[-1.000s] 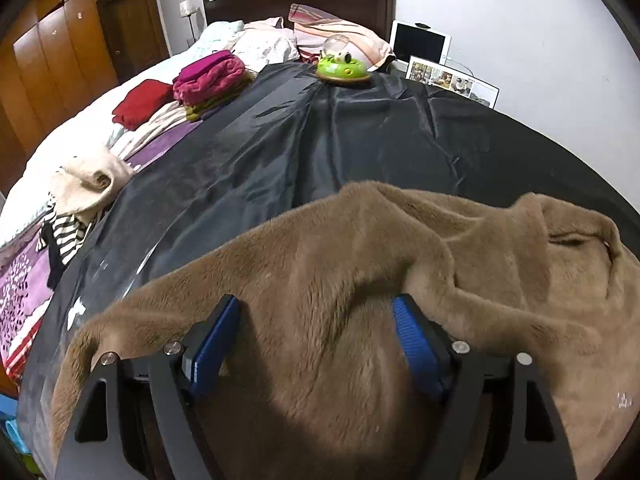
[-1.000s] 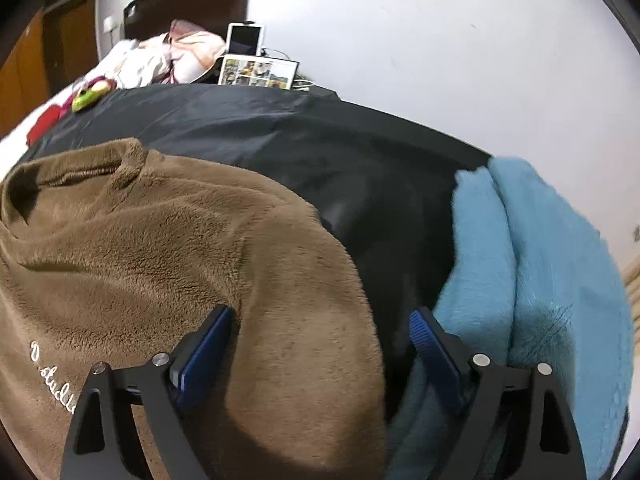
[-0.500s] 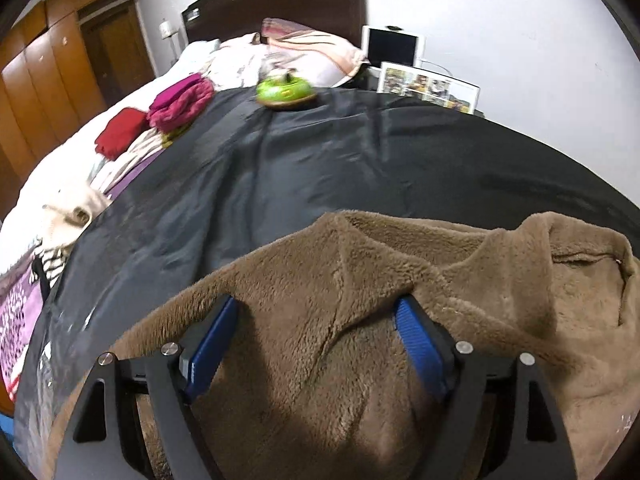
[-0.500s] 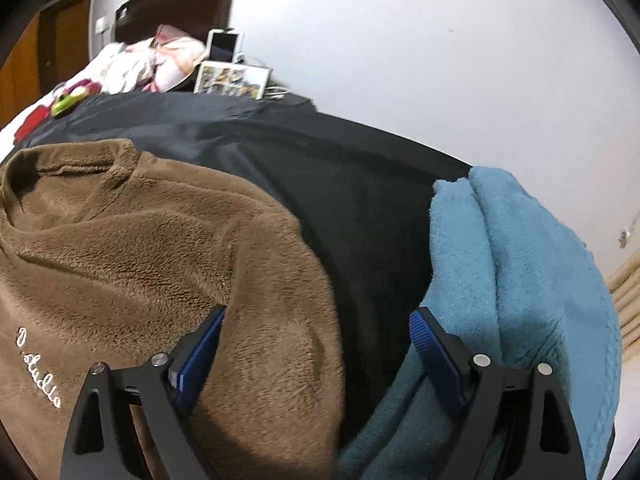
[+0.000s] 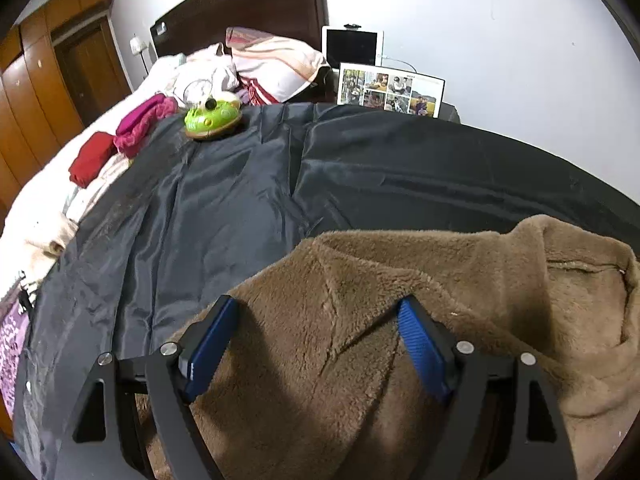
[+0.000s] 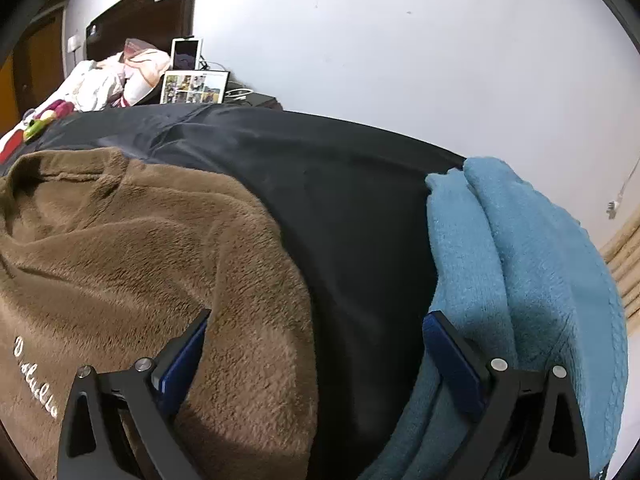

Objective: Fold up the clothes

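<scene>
A brown fleece top (image 5: 420,300) lies on a black sheet (image 5: 280,184) over the bed. My left gripper (image 5: 316,320) is open, its blue pads spread wide over the top's left part, near the shoulder seam. In the right wrist view the same brown top (image 6: 140,248) shows white lettering at the lower left. My right gripper (image 6: 316,344) is open; its left pad rests against the top's right edge and its right pad is beside a folded blue fleece garment (image 6: 520,264).
A green toy (image 5: 212,118), folded red (image 5: 90,158) and magenta clothes (image 5: 142,122), pillows (image 5: 276,64), a tablet (image 5: 352,48) and a photo frame (image 5: 390,90) lie toward the headboard. The white wall (image 6: 400,48) runs along the bed's right side.
Both grippers have drawn back toward the near edge and tilted up; the brown top fills less of the left view, more black sheet shows. Both jaws stay open.
</scene>
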Demonstrator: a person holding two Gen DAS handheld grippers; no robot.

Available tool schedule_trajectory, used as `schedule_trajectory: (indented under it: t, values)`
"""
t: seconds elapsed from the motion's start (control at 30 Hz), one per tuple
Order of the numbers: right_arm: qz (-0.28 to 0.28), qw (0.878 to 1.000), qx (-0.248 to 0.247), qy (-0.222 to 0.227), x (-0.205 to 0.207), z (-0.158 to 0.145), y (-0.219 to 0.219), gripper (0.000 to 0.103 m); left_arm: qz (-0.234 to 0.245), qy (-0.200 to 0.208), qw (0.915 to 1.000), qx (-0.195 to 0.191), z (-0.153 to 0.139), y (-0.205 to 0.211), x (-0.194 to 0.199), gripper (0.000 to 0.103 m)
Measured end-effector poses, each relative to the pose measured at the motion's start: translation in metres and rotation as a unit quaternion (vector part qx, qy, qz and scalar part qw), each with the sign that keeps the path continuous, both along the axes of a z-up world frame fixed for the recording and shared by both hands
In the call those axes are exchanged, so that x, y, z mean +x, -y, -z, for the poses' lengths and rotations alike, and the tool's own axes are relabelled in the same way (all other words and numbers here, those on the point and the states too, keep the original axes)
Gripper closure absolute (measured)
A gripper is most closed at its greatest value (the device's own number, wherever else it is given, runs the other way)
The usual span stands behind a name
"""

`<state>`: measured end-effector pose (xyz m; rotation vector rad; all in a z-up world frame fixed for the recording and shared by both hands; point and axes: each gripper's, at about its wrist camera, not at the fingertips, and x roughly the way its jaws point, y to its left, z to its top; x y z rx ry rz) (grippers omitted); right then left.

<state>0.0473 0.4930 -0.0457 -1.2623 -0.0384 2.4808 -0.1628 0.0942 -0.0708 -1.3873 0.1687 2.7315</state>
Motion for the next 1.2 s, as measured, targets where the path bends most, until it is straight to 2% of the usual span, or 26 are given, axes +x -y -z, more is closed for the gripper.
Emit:
schedule_trajectory:
  t: [0.17,0.4,0.63,0.77,0.93,1.0,1.2]
  values:
    - [-0.03,0.999,-0.003,-0.022,0.03,-0.02,0.023,0.002,0.008,0.02,0.9995,0.021,-0.005,0.012,0.018,0.019]
    - [-0.035,0.998,-0.021,-0.046,0.108,-0.045,0.029,0.002,0.055,0.028,0.9967,0.052,-0.024,0.031,0.07,0.018]
    - [-0.023,0.999,-0.017,-0.023,0.171,-0.036,0.035,0.002,0.073,0.012,0.9956,0.058,-0.04,0.078,0.13,0.018]
    - [-0.022,0.999,-0.032,-0.028,0.183,-0.032,0.041,0.002,0.055,0.01,0.9968,0.057,-0.039,0.111,0.155,0.018]
    - [-0.036,0.998,-0.038,-0.029,0.188,-0.03,0.058,0.002,0.014,0.024,0.9968,0.075,-0.025,0.159,0.169,0.018]
    - [-0.04,0.998,-0.04,-0.028,0.187,-0.028,0.063,0.002,-0.002,0.03,0.9963,0.08,-0.018,0.176,0.17,0.018]
    - [-0.044,0.997,-0.049,-0.029,0.182,-0.026,0.072,0.002,-0.044,0.034,0.9965,0.063,0.0,0.2,0.151,0.018]
